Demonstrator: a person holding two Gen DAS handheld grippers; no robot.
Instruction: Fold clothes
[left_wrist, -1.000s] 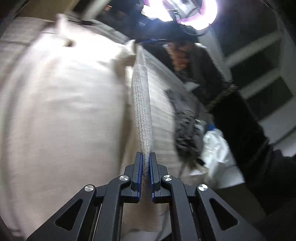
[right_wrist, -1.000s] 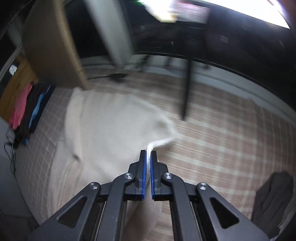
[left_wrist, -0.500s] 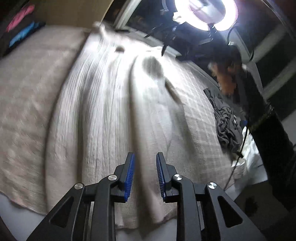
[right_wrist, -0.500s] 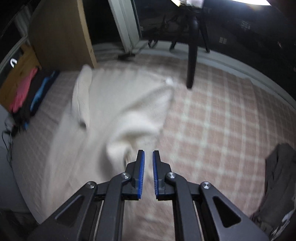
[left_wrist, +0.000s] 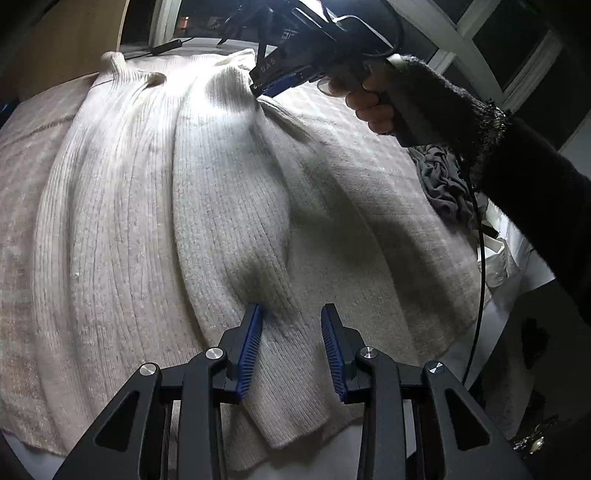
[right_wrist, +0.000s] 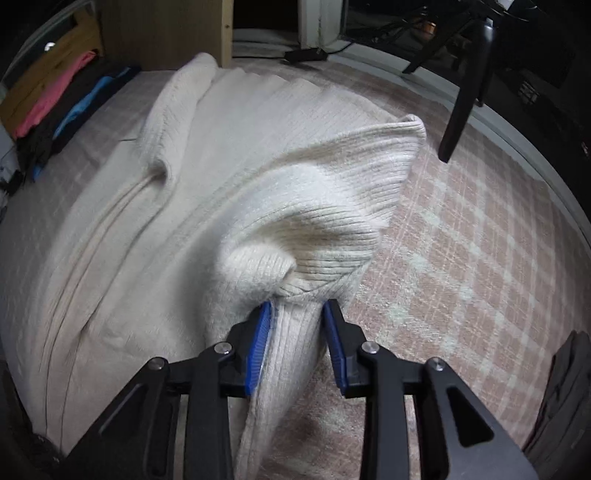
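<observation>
Cream ribbed sweater (left_wrist: 155, 206) lies spread on bed (right_wrist: 480, 258), pink checked cover beneath. Left tool (left_wrist: 291, 332) and right tool (right_wrist: 297, 325), jaws just opening, release knit: fabric between the pads, ungripped, likely laying folded side panel over body. Wardrobe (right_wrist: 162, 33), stacked clothes (right_wrist: 62, 107), grey garment (left_wrist: 443, 181) around.

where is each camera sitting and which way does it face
Left wrist: on the left hand-held gripper, aimed down along its open fingers at the cream sweater on the bed; the person's right hand, dark sleeve and right hand-held gripper show beyond.
Right wrist: on the right hand-held gripper, looking down at a raised sweater fold between its parted fingers, checked blanket alongside.
Shared: the sweater, the blanket.
</observation>
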